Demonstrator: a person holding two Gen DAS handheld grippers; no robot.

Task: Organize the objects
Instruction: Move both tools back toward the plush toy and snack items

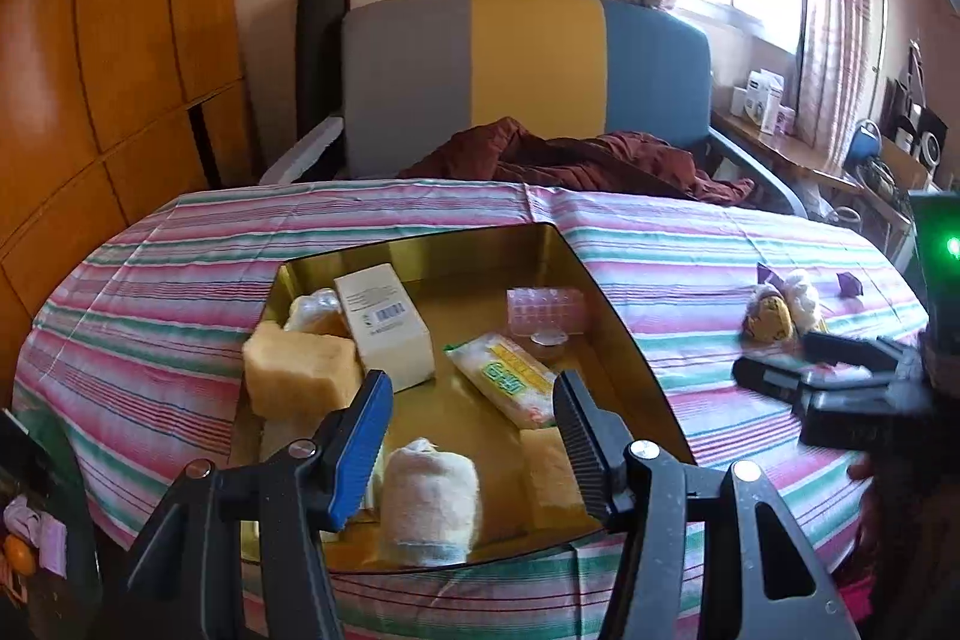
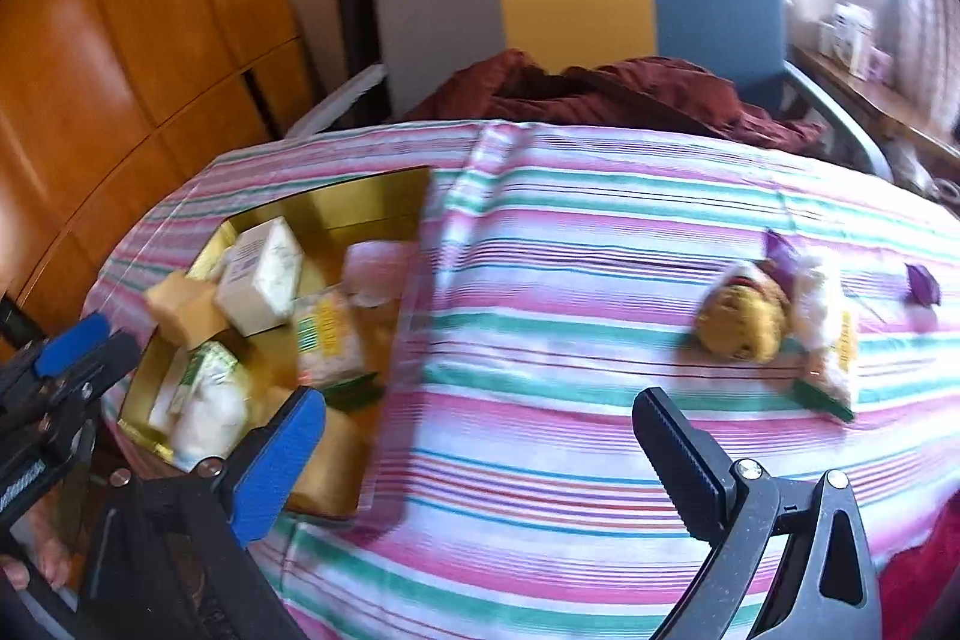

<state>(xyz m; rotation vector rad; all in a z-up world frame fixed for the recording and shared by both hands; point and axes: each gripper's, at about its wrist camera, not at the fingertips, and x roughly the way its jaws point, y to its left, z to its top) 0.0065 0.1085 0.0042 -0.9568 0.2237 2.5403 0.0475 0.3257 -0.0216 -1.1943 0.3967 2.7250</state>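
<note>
Your left claw [image 1: 474, 400] is built of matte black plastic arms with triangular cut-outs, joined by round silver screw heads. One finger wears a blue textured pad, the other a black ribbed one. Your right claw [image 2: 480, 436] has the same make: a blue dimpled pad on one finger, black ridges on the other, silver screws at the pivots. In the left wrist view its body carries a green lit panel. Bare skin of your fingers [image 2: 51, 559] shows beneath

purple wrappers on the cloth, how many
2. One purple wrapper touches the yellow toy; the other lies apart, further right. More may be hidden behind the toy.
</note>
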